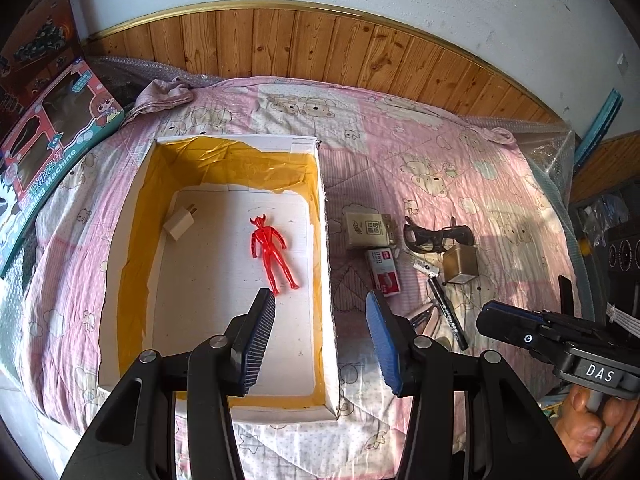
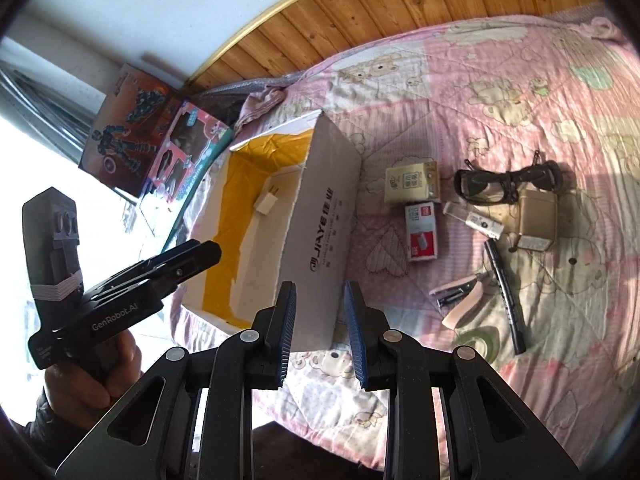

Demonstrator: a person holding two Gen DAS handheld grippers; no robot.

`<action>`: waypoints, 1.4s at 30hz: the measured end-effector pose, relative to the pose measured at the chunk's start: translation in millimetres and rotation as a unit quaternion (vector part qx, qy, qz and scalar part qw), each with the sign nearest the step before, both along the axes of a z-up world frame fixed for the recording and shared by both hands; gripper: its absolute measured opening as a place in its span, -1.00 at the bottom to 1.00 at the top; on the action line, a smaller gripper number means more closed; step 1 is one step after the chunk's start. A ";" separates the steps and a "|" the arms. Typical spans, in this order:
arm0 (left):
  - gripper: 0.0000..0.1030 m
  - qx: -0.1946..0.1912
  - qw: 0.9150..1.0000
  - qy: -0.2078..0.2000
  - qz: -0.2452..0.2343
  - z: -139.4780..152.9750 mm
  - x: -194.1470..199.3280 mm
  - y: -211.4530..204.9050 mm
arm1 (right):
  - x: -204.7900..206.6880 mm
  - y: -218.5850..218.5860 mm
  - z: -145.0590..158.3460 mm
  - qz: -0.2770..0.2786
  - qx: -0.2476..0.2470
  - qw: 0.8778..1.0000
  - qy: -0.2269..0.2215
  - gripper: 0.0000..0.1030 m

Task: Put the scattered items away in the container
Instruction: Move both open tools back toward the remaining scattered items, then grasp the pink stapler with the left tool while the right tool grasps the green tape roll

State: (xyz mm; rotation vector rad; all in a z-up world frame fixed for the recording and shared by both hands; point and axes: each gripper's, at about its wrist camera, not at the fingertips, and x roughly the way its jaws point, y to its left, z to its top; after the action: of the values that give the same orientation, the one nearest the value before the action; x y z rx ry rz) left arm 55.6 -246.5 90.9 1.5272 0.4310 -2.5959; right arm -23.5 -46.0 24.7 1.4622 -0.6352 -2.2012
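Note:
A white cardboard box [image 1: 326,240] lined with yellow tape lies on the pink quilt; inside are a red toy figure [image 1: 272,252] and a white plug adapter [image 1: 180,224]. My left gripper [image 1: 320,304] is open above the box's near right part, nothing between its fingers. Right of the box lie a beige pack [image 2: 410,183], a red-white staple box [image 2: 421,232], dark goggles [image 2: 504,184], a gold tin [image 2: 536,216], a small clear bottle [image 2: 476,220], a black marker [image 2: 505,296] and a pink stapler [image 2: 464,300]. My right gripper [image 2: 320,296] is open, empty, near the box's outer wall [image 2: 320,216].
Two toy cartons [image 2: 160,148] lean at the bed's far left by a wooden headboard [image 1: 320,48]. A crumpled cloth [image 1: 164,94] lies behind the box. A hand holds each gripper's handle [image 2: 92,320]. Bubble wrap [image 1: 556,152] edges the bed's right side.

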 end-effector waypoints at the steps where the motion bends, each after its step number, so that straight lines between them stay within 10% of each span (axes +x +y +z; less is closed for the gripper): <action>1: -0.05 0.002 1.000 -0.001 -0.005 -1.0 -1.4 4.1 | 2.4 5.0 -3.0 -0.006 0.001 1.000 -0.004 -0.47; 18: -0.05 0.023 0.994 -0.055 -0.090 -46.8 -51.1 93.0 | 27.4 77.3 -59.0 -0.103 0.045 0.992 -0.059 -0.47; 42: 0.06 0.023 0.979 -0.153 -0.130 -180.6 -97.2 127.6 | 32.0 77.8 -145.9 -0.083 0.053 0.984 -0.151 -0.47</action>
State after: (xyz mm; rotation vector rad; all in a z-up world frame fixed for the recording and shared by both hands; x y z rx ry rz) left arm -41.5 -118.9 -89.7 2.0829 0.2779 -2.4727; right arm 8.4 31.8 -121.2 1.8823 -0.7720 -2.1827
